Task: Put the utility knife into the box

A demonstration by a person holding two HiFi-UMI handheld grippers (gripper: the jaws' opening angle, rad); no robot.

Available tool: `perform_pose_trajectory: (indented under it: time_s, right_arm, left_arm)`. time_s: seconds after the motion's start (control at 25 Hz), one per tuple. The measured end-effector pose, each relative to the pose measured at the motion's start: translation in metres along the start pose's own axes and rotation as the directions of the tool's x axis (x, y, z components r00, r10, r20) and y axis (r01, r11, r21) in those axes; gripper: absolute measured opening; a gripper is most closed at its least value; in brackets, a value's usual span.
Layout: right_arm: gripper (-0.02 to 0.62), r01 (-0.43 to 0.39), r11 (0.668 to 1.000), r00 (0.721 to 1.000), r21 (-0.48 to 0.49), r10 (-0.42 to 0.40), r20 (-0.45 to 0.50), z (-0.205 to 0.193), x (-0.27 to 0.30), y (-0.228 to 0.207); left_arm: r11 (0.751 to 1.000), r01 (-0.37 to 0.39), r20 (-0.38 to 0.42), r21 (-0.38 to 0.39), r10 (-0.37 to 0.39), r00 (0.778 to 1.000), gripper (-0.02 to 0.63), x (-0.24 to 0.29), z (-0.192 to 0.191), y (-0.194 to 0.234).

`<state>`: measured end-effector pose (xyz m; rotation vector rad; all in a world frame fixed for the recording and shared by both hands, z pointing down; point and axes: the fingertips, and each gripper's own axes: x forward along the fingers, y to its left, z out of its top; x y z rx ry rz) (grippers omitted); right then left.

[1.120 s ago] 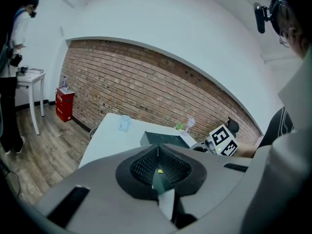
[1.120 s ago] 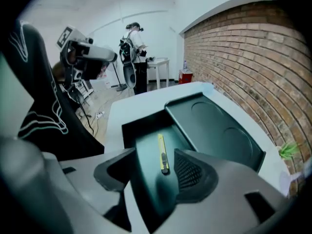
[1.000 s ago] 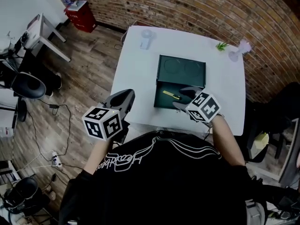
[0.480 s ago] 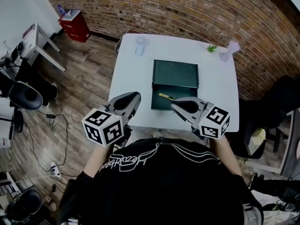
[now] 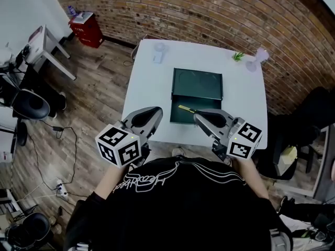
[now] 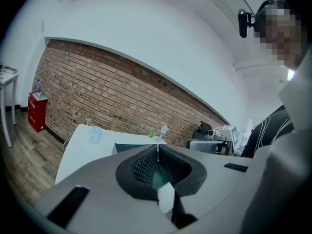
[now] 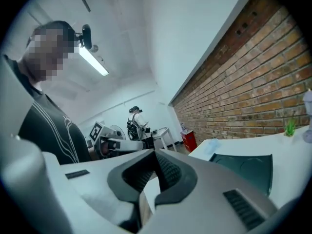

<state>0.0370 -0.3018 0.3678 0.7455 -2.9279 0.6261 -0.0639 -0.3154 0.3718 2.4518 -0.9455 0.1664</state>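
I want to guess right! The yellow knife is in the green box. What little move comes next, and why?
Probably just draw both grippers away from the table. The knife lies inside the box, and the left gripper and right gripper have shut, empty jaws.

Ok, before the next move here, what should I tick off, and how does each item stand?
1. Utility knife inside the box: ok, it lies in the near half.
2. Right tongs shut and empty: ok.
3. Left tongs shut and empty: ok.
4. Both tongs clear of the box: ok, neither touches it. Both hang near the table's near edge.
5. Lid closed: not ok, it is open behind the knife.
6. Knife blade retracted: cannot tell, too small in the head view.
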Motion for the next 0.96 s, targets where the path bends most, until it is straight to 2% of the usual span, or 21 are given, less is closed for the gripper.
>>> perform_pose_trajectory:
  time_s: [0.12,0.32,0.96]
  right_arm:
    - [0.002,0.021,0.999,1.0,-0.05,-0.021,-0.01,0.0,-0.003,0.0]
    - [0.002,0.02,0.999,1.0,-0.029,-0.02,-0.015,-0.003,-0.006,-0.003]
    - [0.002,0.009,0.997,0.996,-0.074,-0.015,-0.085,-0.006,-0.004,-0.026]
  left_arm:
    - [0.999,-0.006,0.004,0.036,0.006,1.0,0.034,0.001,0.002,-0.005]
    - [0.998,0.014,-0.028,0.059,-0.012,1.0,0.034,0.007,-0.005,-0.01]
    - [0.999,0.019,-0.046,0.035,-0.018,0.999,0.034,0.037,0.0,0.001]
